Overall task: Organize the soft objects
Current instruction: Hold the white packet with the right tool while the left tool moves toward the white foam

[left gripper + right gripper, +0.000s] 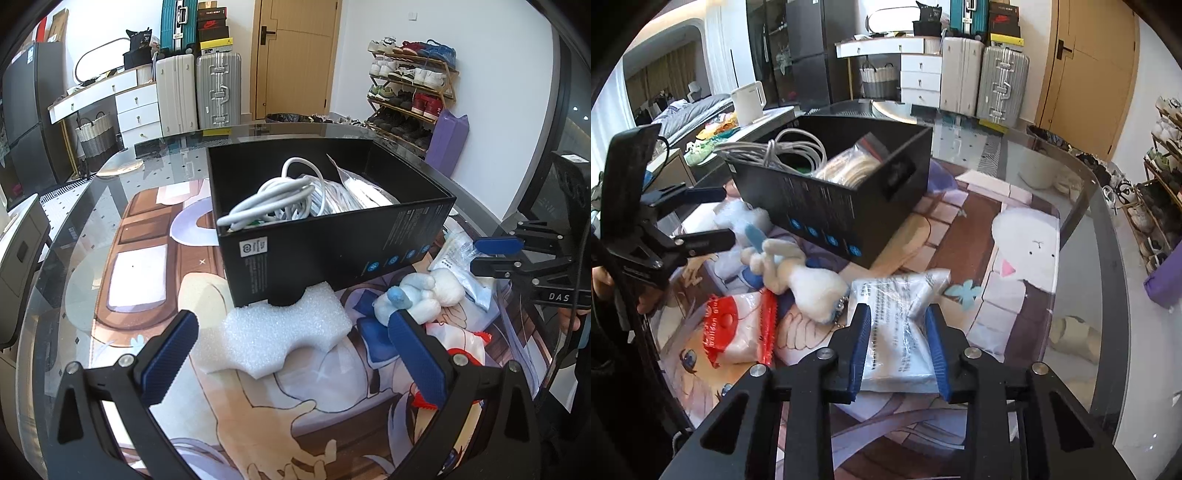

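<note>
A black box (332,236) (834,199) stands on the table and holds white cables (280,203) and a clear bag. A white foam piece (288,336) lies in front of it, between the fingers of my open left gripper (291,325). A white and blue plush toy (417,295) (798,273) lies to the right of the foam. My right gripper (899,314) has its jaws around a clear plastic packet (901,325) lying on the table; the pads look close to it but contact is unclear. A red and white bag (738,328) lies beside the plush.
The glass table (1082,229) covers a printed cartoon mat. Behind it stand suitcases (199,92), a white drawer unit, a wooden door and a shoe rack (410,88). A white kettle (748,103) stands at the far left in the right wrist view.
</note>
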Demonstrator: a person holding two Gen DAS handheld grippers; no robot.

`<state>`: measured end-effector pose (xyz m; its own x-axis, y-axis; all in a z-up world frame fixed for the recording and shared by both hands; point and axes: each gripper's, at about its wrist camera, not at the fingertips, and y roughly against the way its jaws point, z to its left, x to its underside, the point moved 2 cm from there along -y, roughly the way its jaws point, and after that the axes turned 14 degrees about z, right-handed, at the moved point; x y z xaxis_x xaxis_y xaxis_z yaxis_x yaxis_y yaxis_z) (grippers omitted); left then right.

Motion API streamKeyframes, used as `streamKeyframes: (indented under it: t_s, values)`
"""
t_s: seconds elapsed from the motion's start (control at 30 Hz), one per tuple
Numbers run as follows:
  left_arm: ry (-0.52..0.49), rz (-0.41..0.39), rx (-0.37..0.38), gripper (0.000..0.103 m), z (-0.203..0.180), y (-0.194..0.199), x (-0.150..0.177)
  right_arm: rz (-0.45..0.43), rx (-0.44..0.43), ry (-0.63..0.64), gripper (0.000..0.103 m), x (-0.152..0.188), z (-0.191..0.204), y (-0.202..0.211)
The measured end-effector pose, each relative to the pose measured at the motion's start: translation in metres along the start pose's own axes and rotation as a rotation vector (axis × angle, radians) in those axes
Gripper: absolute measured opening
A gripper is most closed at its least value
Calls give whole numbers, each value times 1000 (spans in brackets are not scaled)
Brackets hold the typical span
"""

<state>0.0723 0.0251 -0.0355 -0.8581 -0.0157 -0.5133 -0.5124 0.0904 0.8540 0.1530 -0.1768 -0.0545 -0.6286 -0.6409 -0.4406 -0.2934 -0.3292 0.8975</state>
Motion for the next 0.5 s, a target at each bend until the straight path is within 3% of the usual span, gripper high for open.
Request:
streamKeyframes:
  t_s: [0.17, 0.2, 0.27, 0.3, 0.5]
  values:
    - [-1, 3, -5, 103, 0, -1, 1, 36, 1, -5, 35, 2, -1, -6]
    - [-1, 3, -4, 103, 0, -1, 1, 35, 1, -8, 38, 2, -1, -6]
    - [0, 4, -4, 103, -1, -1, 1, 28, -6, -14, 56, 2, 0, -5]
    - [0, 4, -3, 103, -1, -1, 1, 24, -6, -15, 58, 2, 1, -4]
    - [0, 4, -3, 103, -1, -1, 1, 72, 7, 7, 61, 0, 12, -18]
